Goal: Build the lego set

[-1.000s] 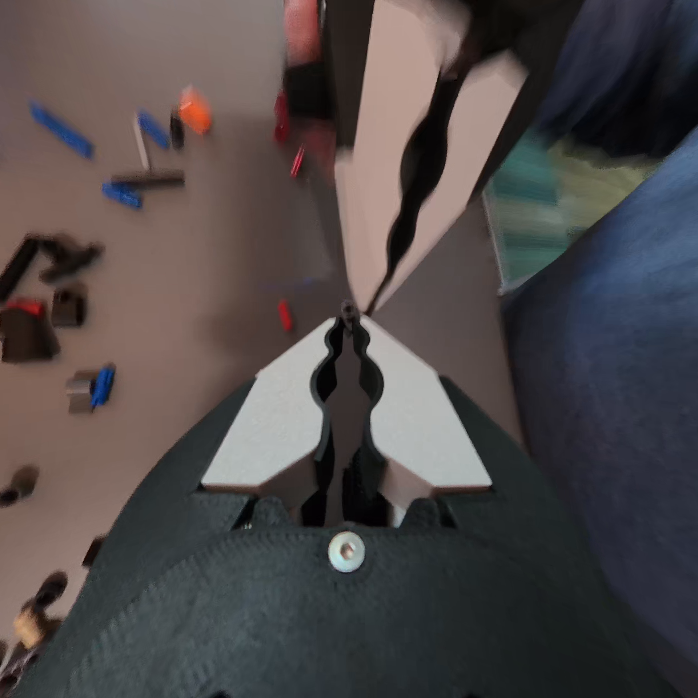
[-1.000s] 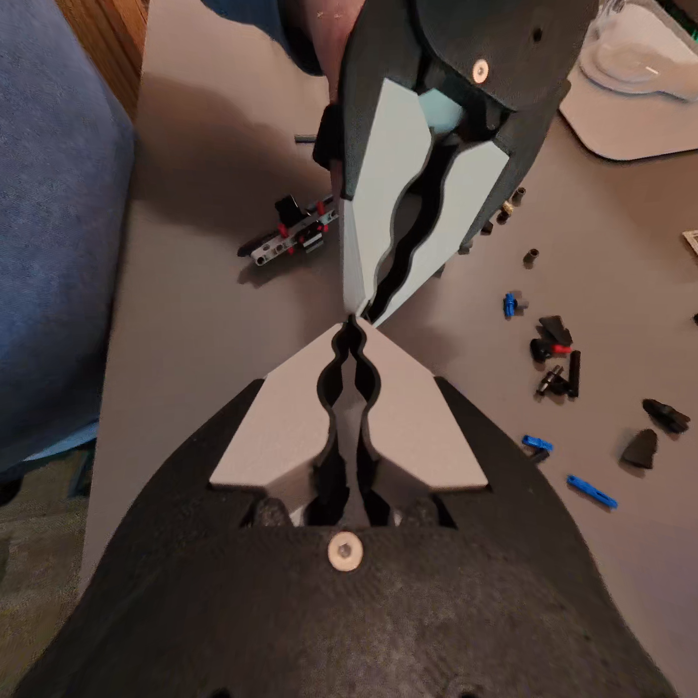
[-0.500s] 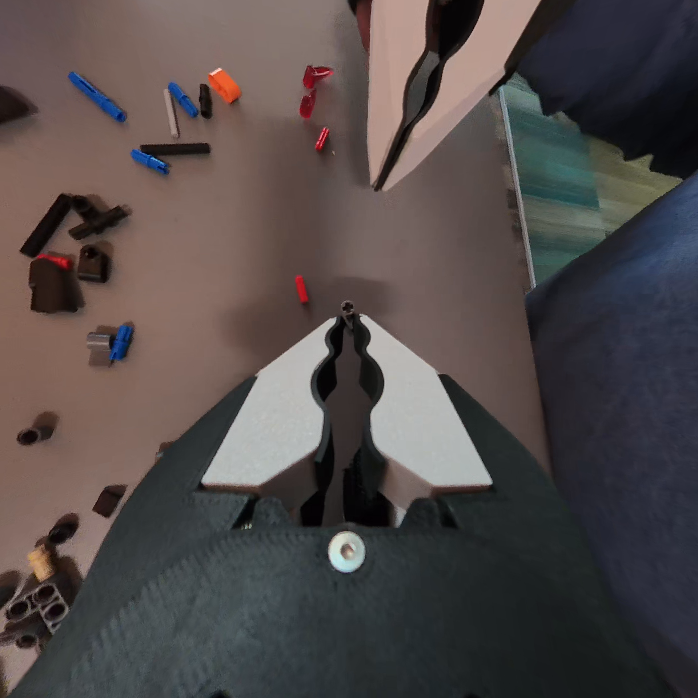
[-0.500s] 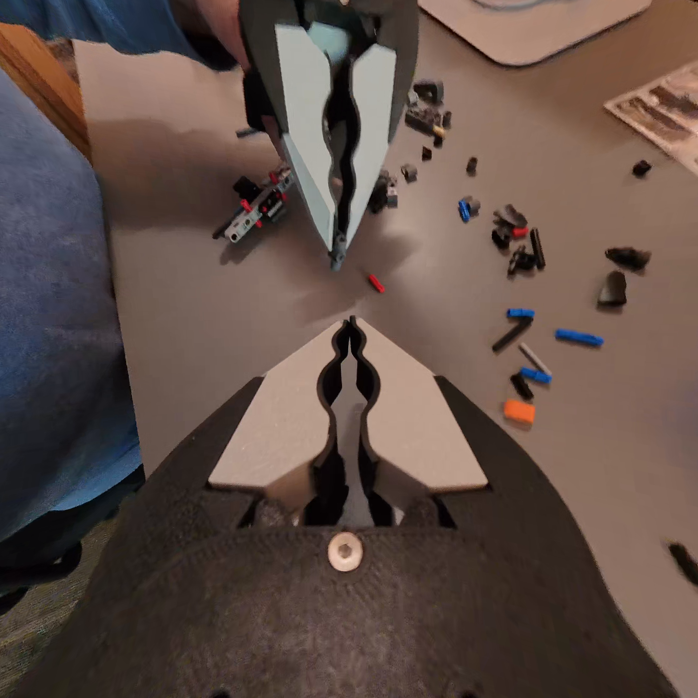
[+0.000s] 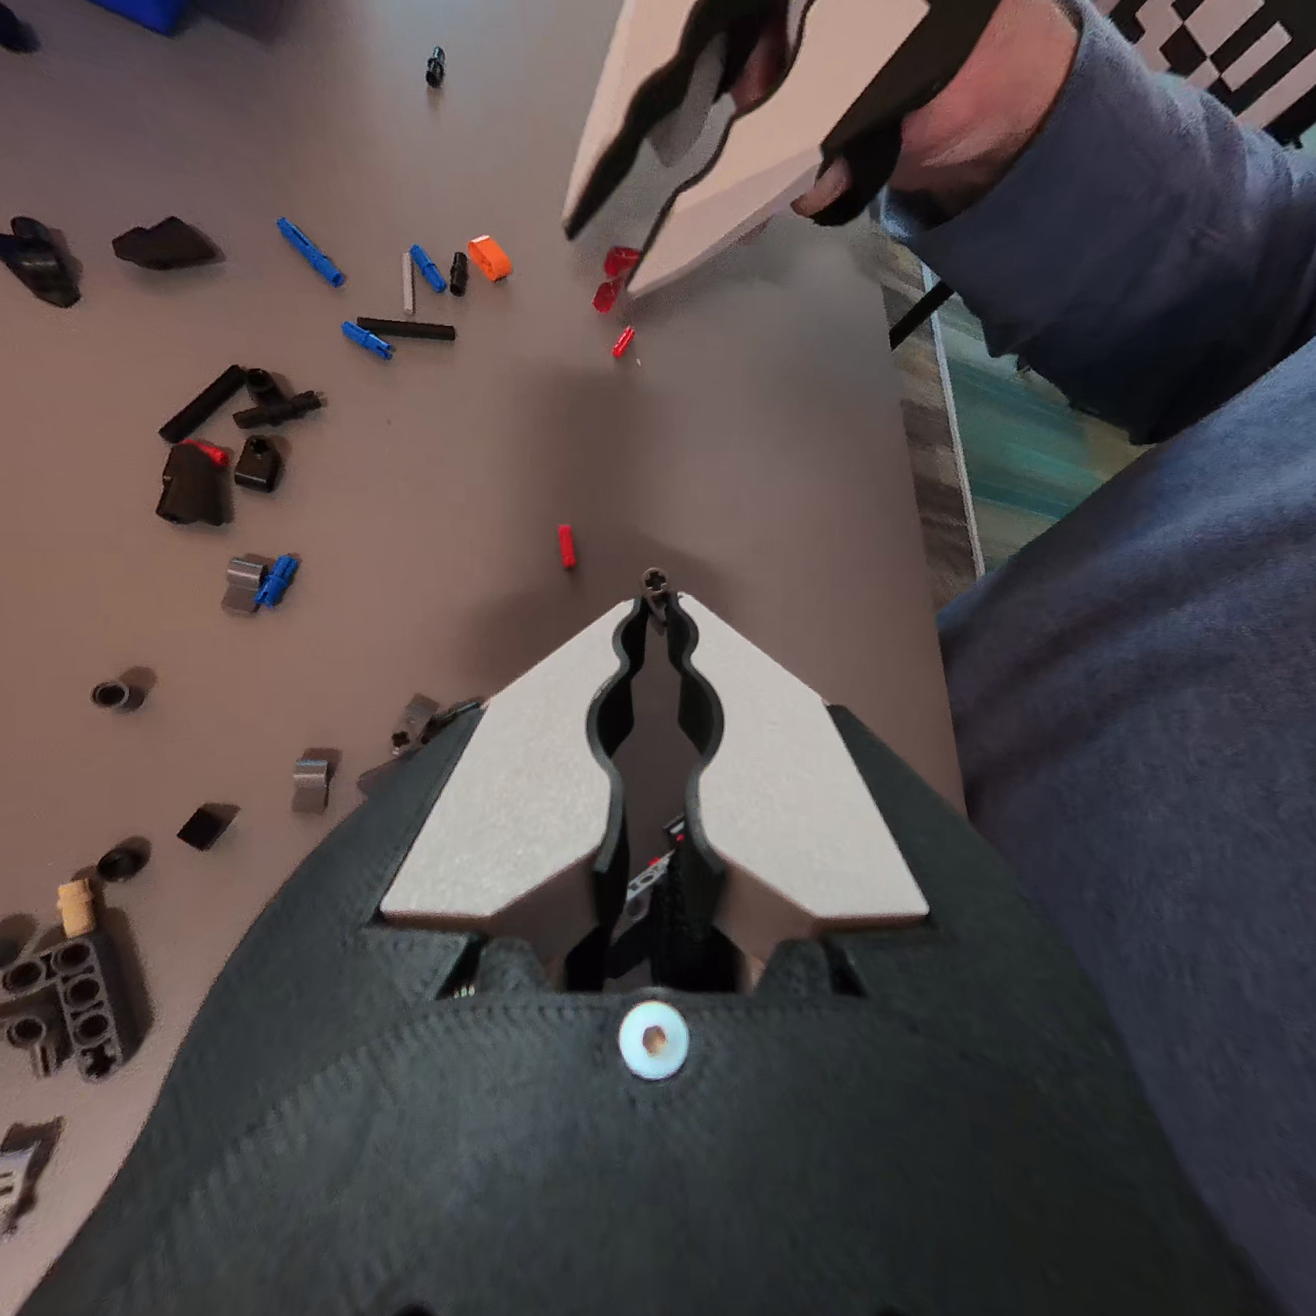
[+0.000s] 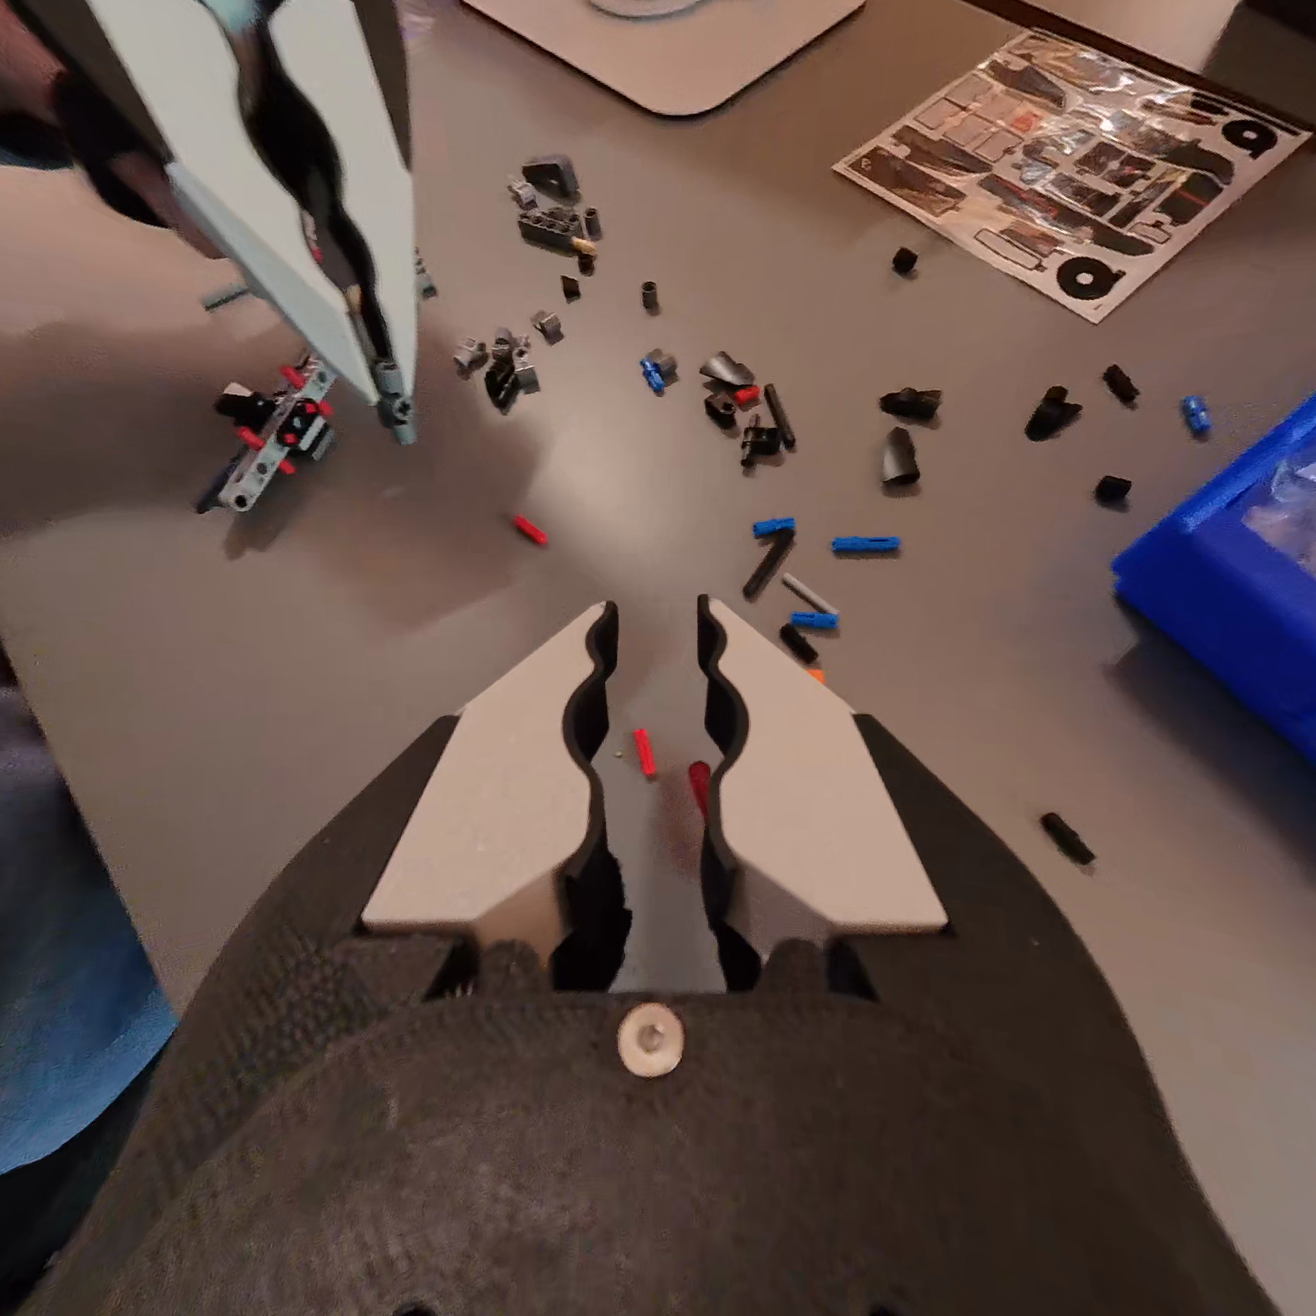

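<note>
My left gripper (image 5: 656, 594) is pinched tight at its tips, pointing toward twelve o'clock. My right gripper (image 6: 656, 605) hangs with jaws parted, tilted down; my bare hand (image 5: 968, 121) grips it at one o'clock.

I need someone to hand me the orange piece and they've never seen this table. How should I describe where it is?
Start at the blue bin on the table's edge, then look toward the nearby scatter of blue pins and black rods. The orange piece lies at that scatter's end: a short chunky ring, the only orange thing there.
</note>
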`<state>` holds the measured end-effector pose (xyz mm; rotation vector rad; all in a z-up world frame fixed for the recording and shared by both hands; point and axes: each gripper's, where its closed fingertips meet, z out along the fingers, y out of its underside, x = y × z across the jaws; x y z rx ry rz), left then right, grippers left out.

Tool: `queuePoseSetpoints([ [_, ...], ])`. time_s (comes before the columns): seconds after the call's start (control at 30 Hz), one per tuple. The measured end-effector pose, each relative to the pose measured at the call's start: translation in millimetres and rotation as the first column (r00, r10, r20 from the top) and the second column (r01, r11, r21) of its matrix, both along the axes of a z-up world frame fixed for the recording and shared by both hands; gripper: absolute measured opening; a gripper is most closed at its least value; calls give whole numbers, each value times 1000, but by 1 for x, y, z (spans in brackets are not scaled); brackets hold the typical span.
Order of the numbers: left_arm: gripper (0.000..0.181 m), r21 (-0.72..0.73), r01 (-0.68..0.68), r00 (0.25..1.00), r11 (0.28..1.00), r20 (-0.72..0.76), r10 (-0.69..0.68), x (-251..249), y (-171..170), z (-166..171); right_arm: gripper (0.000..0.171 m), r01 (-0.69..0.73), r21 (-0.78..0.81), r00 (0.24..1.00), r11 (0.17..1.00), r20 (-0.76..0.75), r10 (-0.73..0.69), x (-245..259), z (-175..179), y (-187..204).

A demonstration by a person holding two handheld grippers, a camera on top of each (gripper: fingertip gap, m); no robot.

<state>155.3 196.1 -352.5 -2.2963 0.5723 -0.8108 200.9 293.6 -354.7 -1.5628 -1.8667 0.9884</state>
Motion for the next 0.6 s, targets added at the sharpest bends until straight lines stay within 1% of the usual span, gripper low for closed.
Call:
queuePoseSetpoints([
  [0.03, 4, 3, -9, 1000, 1000, 1, 9, 0, -1, 0, 22, 13, 4, 1000, 1000, 2, -13, -4, 0, 3],
  [0.2, 4, 34, -71, 998, 997, 2, 71, -4, -6, 6, 28, 77, 40, 996, 996, 37, -79, -18, -12, 24],
  [0.37, 4, 49, -119, 993, 992, -1, 119, -9, -14, 9, 27, 36, 65, 993, 997, 108, -43, -25, -35, 24],
  [0.5, 4, 52, -135, 991, 989, 8, 135, -11, -20, 8, 23, -4, 99, 993, 995, 117, -7, -37, -36, 22],
  [0.6, 4, 57, -142, 990, 988, 16, 141, -12, -25, 8, 17, -17, 94, 994, 995, 107, 7, -48, -33, 24],
])
